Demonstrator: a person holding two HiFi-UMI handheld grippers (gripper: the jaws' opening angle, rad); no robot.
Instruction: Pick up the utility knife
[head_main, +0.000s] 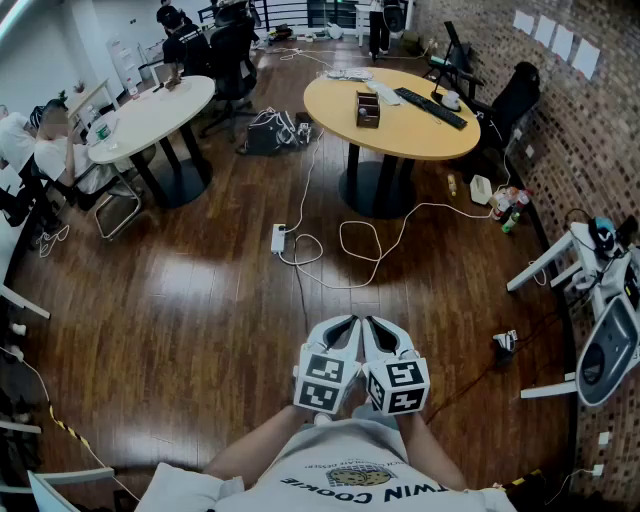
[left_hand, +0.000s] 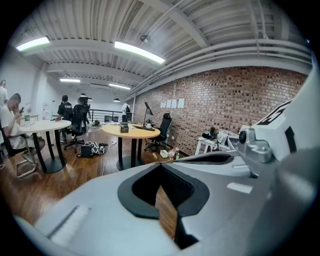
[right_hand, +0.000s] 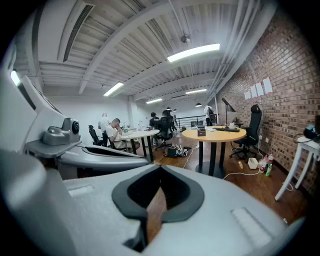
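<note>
I cannot pick out a utility knife in any view. In the head view my left gripper and right gripper are held side by side close to my body, above the wood floor, both pointing forward and a little down. Each has its jaws together with nothing between them. The left gripper view shows the left gripper shut, with the right gripper's body beside it. The right gripper view shows the right gripper shut as well. A round yellow table stands far ahead, bearing a small brown box and a keyboard.
White cables and a power strip lie on the floor between me and the yellow table. A white round table with seated people stands at the back left. A black office chair and a white desk line the brick wall.
</note>
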